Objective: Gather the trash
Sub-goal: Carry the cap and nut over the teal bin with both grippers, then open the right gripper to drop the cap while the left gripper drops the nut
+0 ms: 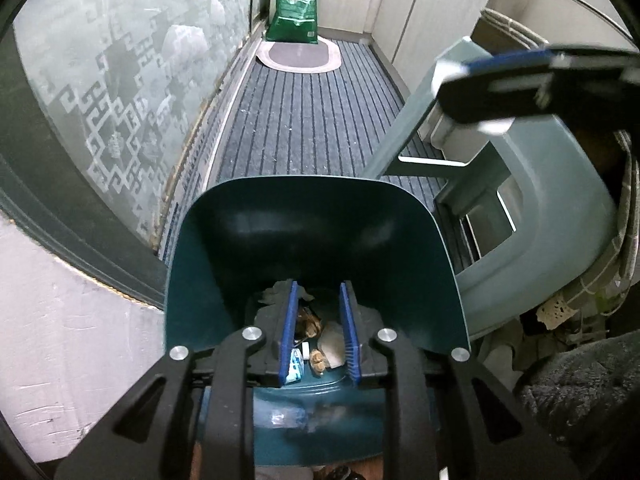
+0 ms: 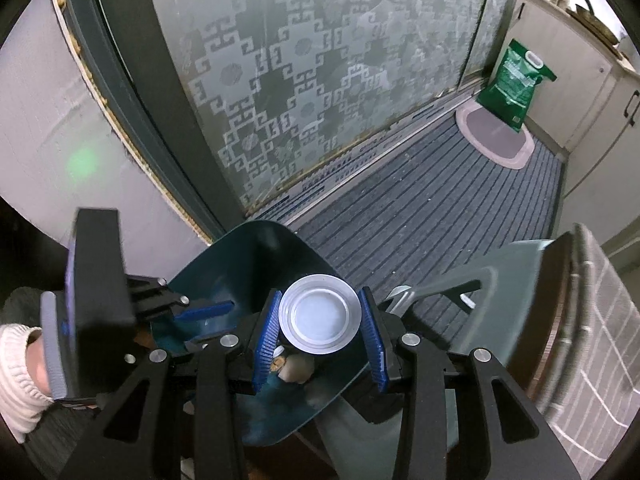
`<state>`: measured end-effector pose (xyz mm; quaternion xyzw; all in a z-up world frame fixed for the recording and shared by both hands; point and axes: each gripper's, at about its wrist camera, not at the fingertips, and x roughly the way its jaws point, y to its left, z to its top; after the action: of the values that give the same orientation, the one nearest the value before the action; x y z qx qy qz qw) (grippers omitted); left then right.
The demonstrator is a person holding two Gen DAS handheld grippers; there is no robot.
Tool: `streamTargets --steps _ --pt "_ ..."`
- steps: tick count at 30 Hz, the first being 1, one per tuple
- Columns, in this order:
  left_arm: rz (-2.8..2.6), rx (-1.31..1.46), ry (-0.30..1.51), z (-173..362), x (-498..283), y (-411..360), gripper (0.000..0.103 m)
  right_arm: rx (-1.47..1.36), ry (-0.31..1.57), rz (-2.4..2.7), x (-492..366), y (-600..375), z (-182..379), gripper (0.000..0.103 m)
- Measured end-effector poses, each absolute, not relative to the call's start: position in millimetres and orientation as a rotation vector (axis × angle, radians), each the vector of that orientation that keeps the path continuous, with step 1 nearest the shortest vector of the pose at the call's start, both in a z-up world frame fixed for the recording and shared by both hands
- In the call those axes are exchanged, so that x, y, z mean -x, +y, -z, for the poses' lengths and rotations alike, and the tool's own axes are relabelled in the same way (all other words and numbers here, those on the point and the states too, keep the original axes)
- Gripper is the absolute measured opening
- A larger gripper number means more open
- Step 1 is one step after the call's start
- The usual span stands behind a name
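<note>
A dark teal dustpan (image 1: 316, 220) holds trash scraps (image 1: 316, 344); it also shows in the right wrist view (image 2: 256, 256). My left gripper (image 1: 320, 336) sits over the dustpan's rear with its blue pads apart, and whether it grips the pan is hidden. My right gripper (image 2: 320, 332) is shut on a white plastic cup (image 2: 318, 316), seen bottom-on, above the pan. The right gripper also shows blurred in the left wrist view (image 1: 520, 80). More scraps (image 2: 294, 368) lie under the cup.
A grey-green plastic chair (image 1: 520, 200) stands to the right, also seen in the right wrist view (image 2: 500, 288). A frosted patterned glass door (image 2: 320, 80) runs along the left. A green bag (image 1: 298, 8) and an oval mat (image 1: 300, 54) lie at the far end of the striped carpet.
</note>
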<state>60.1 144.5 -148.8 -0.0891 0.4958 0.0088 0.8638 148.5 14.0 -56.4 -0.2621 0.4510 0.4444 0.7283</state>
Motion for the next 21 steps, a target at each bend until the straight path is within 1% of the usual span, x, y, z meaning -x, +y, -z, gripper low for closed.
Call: streamTargets --steps 21 --pt "-0.032 0.239 0.903 107.5 -21.9 175.4 0.024 0.664 1.114 -0.964 -136.9 56.7 124.5 0.039"
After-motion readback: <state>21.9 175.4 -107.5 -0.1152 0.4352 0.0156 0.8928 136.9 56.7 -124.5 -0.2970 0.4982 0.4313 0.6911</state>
